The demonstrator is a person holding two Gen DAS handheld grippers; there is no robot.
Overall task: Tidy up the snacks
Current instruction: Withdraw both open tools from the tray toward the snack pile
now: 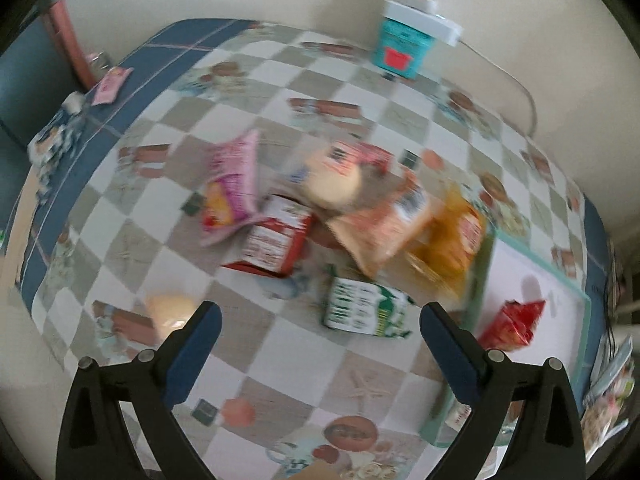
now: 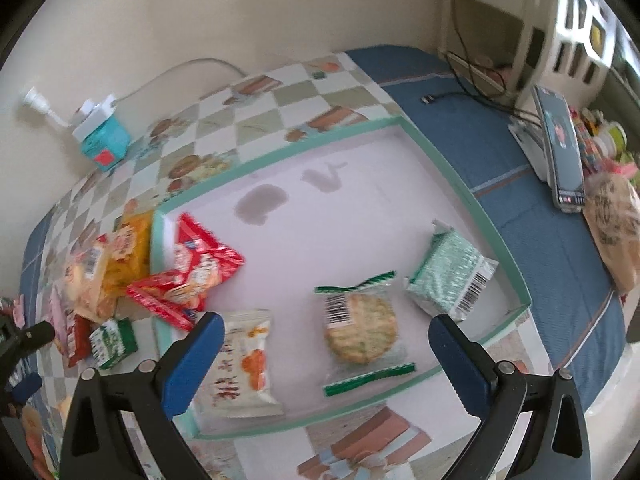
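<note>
A pile of snack packets lies on the checked tablecloth: a pink bag, a red box, a round bun, orange bags and a green-white packet. My left gripper is open and empty, just above the green-white packet. A shallow teal-rimmed tray holds a red packet, a white-orange packet, a clear cracker packet and a pale green packet. My right gripper is open and empty over the tray's near side.
A teal box with a white plug stands by the far wall. A phone and a brown bag lie right of the tray on blue cloth. The left gripper's finger shows at the right view's left edge.
</note>
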